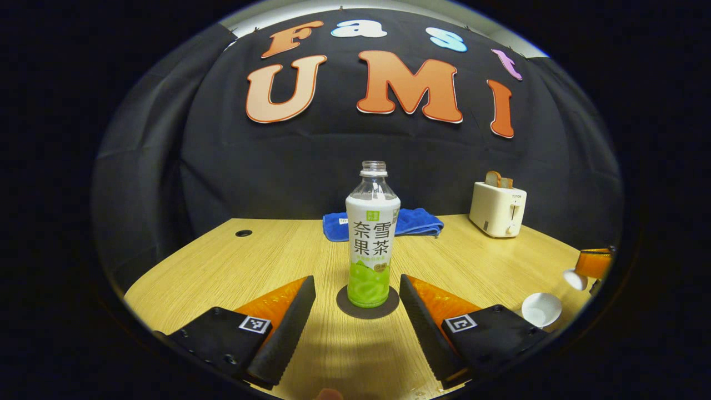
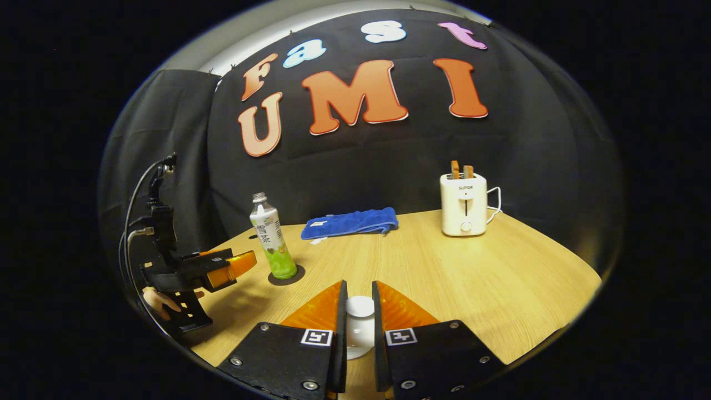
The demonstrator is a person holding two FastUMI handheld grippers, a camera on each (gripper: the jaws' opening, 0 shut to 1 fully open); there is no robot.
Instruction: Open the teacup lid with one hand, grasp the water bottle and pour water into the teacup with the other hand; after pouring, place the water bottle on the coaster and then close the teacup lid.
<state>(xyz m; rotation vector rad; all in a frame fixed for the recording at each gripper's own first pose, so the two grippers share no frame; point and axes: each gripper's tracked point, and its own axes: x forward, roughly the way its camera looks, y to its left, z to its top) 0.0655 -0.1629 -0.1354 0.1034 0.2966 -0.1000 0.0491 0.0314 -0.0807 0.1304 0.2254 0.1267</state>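
Note:
A capless bottle with a white and green label stands upright on a dark round coaster. My left gripper is open, one finger on each side of the bottle's base, not touching it. In the right gripper view the bottle stands on the coaster, and the left gripper is just left of it, held by a hand. My right gripper is shut on the white teacup lid. The open white teacup sits on the table, with the lid held above and to its right.
A folded blue cloth lies behind the bottle. A white toaster with toast in it stands at the back right of the wooden table. The table's front edge is close below both grippers.

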